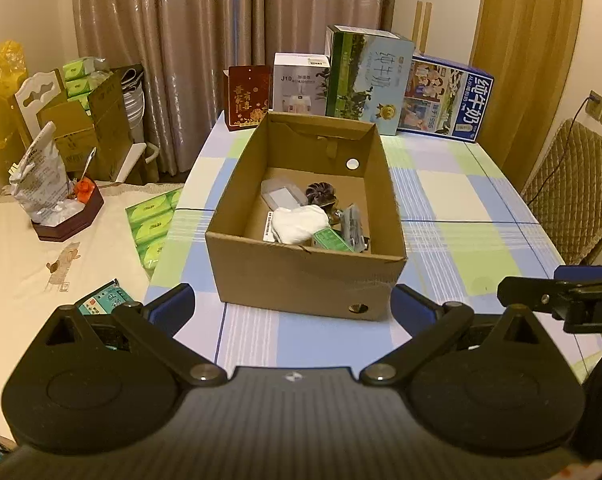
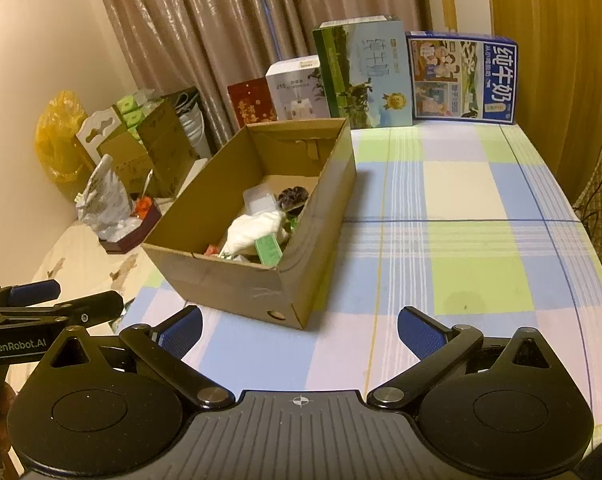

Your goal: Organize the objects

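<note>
The checked tablecloth [image 2: 461, 184] covers the table and is bare around the open cardboard box [image 1: 301, 276], so the likeliest trouble, as I judge it, is a gripper catching the cloth or nudging the light box and sliding it toward the table's left edge, near which it sits in the right wrist view. A reach into the box could also clip its near wall, whose top edge is torn and creased, and tip the contents. Behind the box stand milk cartons, the green-and-blue one [image 1: 365, 76] and the blue one [image 1: 445, 96], upright against the wall; a careless sweep past the box could topple them. Inside the box the task's small things lie heaped toward the near right corner: a white cloth bundle [image 1: 297, 222], a green packet [image 1: 333, 240], a dark pleated round object [image 1: 320, 194] and a clear plastic case [image 1: 283, 196]; piled so, one lifted piece may drag another. The left gripper [image 1: 293, 308] hovers low in front of the box, level, its blue-padded fingers wide apart and holding nothing. The right gripper [image 2: 301, 332] sits beside it to the right, likewise spread and empty, aimed past the box's near right corner.
</note>
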The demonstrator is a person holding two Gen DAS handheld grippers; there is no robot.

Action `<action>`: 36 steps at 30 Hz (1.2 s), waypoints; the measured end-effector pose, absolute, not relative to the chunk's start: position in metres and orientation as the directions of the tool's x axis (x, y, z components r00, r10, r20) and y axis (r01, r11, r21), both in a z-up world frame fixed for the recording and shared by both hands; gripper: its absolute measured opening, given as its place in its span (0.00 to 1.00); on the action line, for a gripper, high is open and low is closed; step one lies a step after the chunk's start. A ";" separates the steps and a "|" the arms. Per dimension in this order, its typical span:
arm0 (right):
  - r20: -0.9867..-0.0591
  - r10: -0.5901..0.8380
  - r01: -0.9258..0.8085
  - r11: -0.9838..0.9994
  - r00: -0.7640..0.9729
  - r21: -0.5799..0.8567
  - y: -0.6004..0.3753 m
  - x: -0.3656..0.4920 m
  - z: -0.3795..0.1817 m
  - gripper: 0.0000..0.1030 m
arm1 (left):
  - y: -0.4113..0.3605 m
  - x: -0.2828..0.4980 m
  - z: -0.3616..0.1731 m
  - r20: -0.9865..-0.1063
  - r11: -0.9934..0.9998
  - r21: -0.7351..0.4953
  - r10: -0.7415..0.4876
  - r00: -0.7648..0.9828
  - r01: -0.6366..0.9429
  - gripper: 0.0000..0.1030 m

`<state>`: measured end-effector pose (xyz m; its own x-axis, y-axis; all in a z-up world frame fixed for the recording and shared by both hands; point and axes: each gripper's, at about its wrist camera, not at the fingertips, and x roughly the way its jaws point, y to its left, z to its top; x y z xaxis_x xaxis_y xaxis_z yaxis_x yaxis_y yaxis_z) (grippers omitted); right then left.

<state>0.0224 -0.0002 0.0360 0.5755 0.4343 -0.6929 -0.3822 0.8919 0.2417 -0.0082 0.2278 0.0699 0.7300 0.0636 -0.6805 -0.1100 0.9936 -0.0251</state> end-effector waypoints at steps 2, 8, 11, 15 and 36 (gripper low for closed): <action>-0.695 0.432 -0.383 0.892 0.575 0.239 0.000 0.021 0.036 0.98 | 0.226 -0.010 0.070 -0.679 0.993 -0.027 0.064 0.732 -0.112 0.99; -0.699 0.434 -0.396 0.889 0.569 0.229 0.004 0.017 0.033 0.98 | 0.223 -0.016 0.070 -0.674 0.994 -0.025 0.060 0.737 -0.103 0.99; -0.702 0.431 -0.400 0.889 0.567 0.223 0.007 0.016 0.032 0.98 | 0.223 -0.018 0.070 -0.673 0.994 -0.024 0.061 0.737 -0.105 0.99; -0.703 0.425 -0.406 0.890 0.570 0.209 0.009 0.015 0.030 0.98 | 0.223 -0.019 0.070 -0.672 0.994 -0.021 0.067 0.738 -0.110 0.99; -0.710 0.417 -0.408 0.891 0.568 0.198 0.010 0.016 0.021 0.98 | 0.226 -0.022 0.065 -0.680 0.992 -0.012 0.084 0.728 -0.126 0.99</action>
